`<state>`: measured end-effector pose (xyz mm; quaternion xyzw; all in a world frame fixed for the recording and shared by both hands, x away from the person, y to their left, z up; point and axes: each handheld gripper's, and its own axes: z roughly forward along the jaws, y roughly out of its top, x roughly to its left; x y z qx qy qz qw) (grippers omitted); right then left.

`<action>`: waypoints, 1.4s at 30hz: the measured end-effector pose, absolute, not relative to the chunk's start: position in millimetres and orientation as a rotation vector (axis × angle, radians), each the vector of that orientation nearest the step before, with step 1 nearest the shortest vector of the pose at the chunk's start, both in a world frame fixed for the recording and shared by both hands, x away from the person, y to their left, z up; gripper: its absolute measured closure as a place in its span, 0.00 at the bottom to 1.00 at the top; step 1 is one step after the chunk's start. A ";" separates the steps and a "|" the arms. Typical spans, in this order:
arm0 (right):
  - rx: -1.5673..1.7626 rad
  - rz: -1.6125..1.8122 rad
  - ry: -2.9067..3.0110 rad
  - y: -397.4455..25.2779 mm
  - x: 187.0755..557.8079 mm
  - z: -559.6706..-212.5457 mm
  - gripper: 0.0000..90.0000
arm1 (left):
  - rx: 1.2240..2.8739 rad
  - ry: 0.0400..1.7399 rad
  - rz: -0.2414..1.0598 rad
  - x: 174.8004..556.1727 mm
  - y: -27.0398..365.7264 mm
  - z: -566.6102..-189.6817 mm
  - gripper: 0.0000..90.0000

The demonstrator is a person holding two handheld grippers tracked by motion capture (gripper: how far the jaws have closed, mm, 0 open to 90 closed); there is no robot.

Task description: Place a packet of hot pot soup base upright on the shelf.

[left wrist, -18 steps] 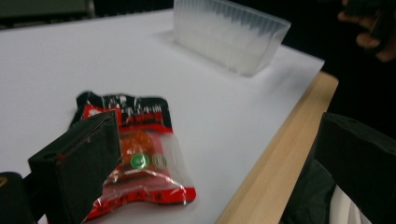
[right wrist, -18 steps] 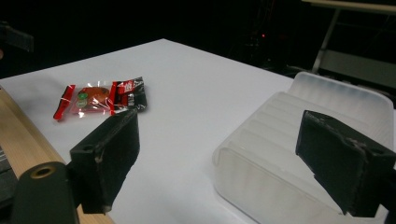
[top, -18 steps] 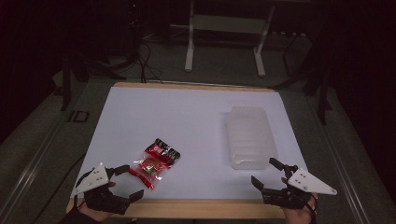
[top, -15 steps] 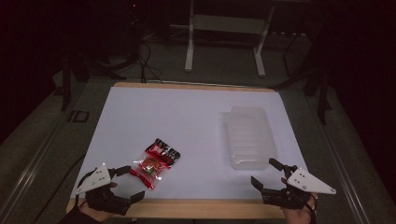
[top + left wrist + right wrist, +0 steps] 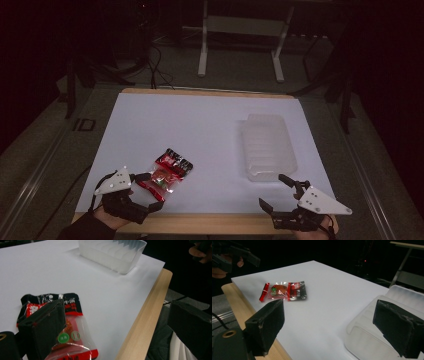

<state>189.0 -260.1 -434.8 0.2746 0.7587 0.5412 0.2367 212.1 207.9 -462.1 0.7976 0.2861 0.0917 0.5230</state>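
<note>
- a white table [image 5: 200, 135] with a wooden front edge takes up the middle of the high view.
- a clear plastic tray [image 5: 267, 146] sits at about 3 o'clock on the table, well apart from the packet.
- the right gripper [image 5: 278, 193] hovers at 5 o'clock, just below the tray, jaws wide apart and empty.
- the left gripper [image 5: 150, 192] is at 7 o'clock, jaws apart, one over the packet's near end.
- a red and black snack packet [image 5: 166, 171] lies flat at 7 o'clock.
</note>
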 end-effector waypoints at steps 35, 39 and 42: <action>0.743 1.520 2.129 -254.9 190.4 -438.1 0.15 | 2.010 0.793 0.255 309.6 197.4 -458.8 0.14; 0.748 1.525 2.133 -255.0 191.4 -439.1 0.15 | 2.045 0.823 0.262 322.7 194.8 -464.6 0.17; 0.742 1.524 2.139 -254.3 191.2 -439.4 0.15 | 2.053 0.847 0.258 332.0 194.1 -469.3 0.23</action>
